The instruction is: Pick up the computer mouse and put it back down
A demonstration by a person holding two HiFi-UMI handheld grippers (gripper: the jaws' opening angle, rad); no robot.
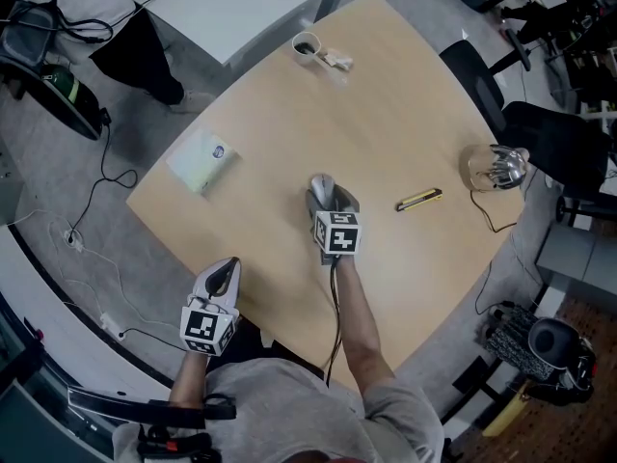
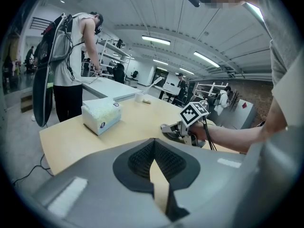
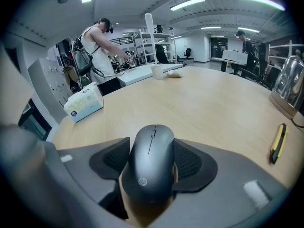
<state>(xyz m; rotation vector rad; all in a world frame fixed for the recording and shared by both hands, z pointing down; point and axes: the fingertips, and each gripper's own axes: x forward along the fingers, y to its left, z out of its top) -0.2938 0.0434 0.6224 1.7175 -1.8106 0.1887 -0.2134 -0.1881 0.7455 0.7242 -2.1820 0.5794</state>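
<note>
Computer mouse (image 3: 151,167): dark grey, smooth matte shell, scroll wheel set in a slot at the front, small round logo on the rear hump. It sits lengthwise between the jaws of the right tool (image 1: 327,199), nose pointing away from me, with the ribbed black pads pressed against both flanks. Right tool is clenched on it, near the middle of the bench (image 1: 395,104).

Left tool (image 2: 154,152): jaws closed, pad tips meeting, holding nothing; only a sliver of wood shows below the tips. In the head view it hangs at the near edge of the bench, well apart from the right tool.

Room to move: open wood ahead of the mouse and on both sides. Yellow utility knife (image 1: 419,200) lies to the right, near but not touching. Tissue box (image 1: 202,159) is to the left, close to the bench's left edge and well apart. Paper cup (image 1: 307,45) and a small wrapper (image 1: 337,61) are at the far edge. A glass dome (image 1: 496,167) stands at the far right edge, with a cable trailing off below it.

Hard to make out: the underside of the mouse is hidden by the jaws, so I cannot tell whether it rests on the bench or is raised off it. In the head view the marker cube (image 1: 337,232) and the tool body cover most of the mouse. The left gripper view shows the right tool low over the wood, but the mouse is not clear there.
</note>
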